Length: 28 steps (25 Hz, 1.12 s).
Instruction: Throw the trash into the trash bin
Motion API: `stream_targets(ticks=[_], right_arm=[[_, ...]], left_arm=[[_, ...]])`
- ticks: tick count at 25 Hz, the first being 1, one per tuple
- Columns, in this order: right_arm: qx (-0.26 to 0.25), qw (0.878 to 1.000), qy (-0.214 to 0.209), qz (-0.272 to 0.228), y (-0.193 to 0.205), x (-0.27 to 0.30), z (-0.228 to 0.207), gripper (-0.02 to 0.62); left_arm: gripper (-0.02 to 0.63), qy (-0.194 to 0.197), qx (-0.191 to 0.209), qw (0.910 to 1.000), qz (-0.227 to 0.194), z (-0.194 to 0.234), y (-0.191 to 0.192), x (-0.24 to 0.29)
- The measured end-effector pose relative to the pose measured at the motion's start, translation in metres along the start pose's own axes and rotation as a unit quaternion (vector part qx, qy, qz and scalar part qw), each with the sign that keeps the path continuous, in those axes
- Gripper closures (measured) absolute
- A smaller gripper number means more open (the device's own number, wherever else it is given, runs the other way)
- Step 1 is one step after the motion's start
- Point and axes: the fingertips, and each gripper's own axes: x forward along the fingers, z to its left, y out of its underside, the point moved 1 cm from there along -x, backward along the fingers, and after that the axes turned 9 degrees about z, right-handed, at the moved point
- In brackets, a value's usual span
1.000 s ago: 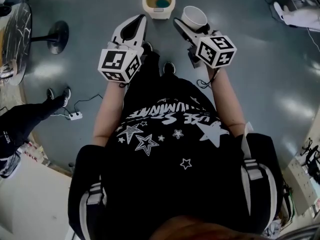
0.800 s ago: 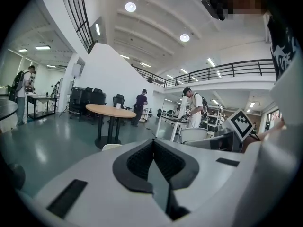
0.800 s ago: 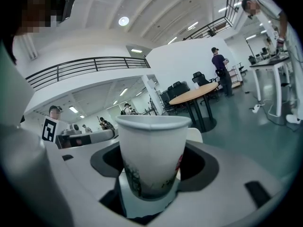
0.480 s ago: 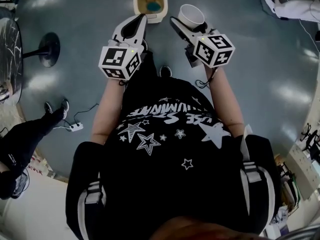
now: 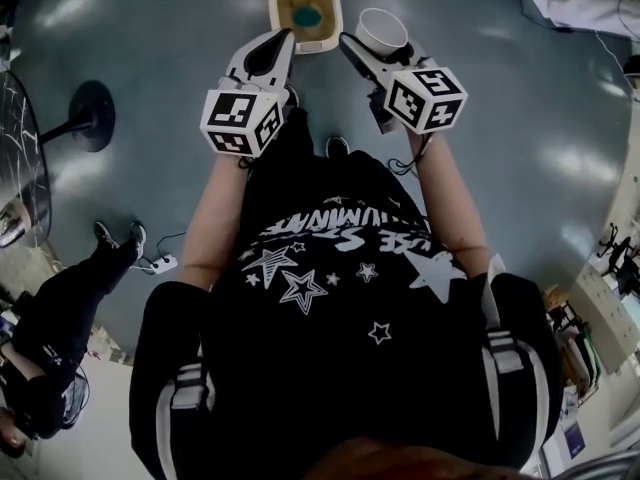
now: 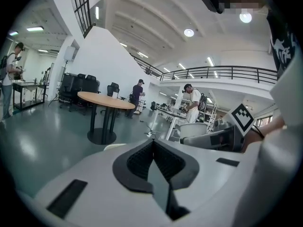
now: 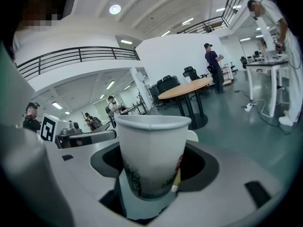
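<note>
Bin (image 5: 305,40) has slid a touch nearer in the head view, and the black table foot (image 5: 92,114) has dropped toward the left edge as the person walks on. Both tools sit in the same spot in front of the chest. The bin stands on the floor (image 5: 480,98) just beyond the tool tips, lid up, with something blue (image 5: 307,15) lying inside. The left gripper (image 5: 278,46) points at the bin's near left corner. The right gripper (image 5: 375,48) is clamped on a white paper cup (image 5: 384,30), just right of the bin and not over it. Bare grey floor lies open around the bin. A second person's legs (image 5: 70,288) and a power strip (image 5: 160,264) lie well off to the near left.

Left gripper view: jaws are together, the ribbed pads (image 6: 142,160) meeting with nothing between them. Beyond is a glossy floor, a round wooden table (image 6: 105,101) and people at far desks, with a railed balcony above.

Right gripper view: the cup stands upright between the jaws, gripped low on its wall, rim up. The same round table stands far ahead, with a white desk (image 7: 265,63) to the right and clear floor in between.
</note>
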Motion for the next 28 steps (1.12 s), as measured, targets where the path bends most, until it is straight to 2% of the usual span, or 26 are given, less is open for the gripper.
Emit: stream_targets(ticks=[11, 17, 20, 28], right_arm=[[0.021, 0.998, 0.055, 0.038, -0.013, 0.063, -0.016, 0.287], [0.031, 0.996, 0.072, 0.037, -0.023, 0.085, -0.028, 0.287], [0.03, 0.996, 0.073, 0.038, -0.025, 0.094, -0.036, 0.287], [0.043, 0.996, 0.048, 0.055, 0.002, 0.133, -0.078, 0.287]], left_arm=[[0.595, 0.038, -0.021, 0.9986, 0.03, 0.068, 0.006, 0.044], [0.595, 0.045, -0.01, 0.998, 0.042, 0.088, 0.004, 0.059], [0.595, 0.04, -0.015, 0.9979, 0.049, 0.093, 0.011, 0.07], [0.595, 0.02, -0.015, 0.9977, 0.063, 0.099, 0.036, 0.108]])
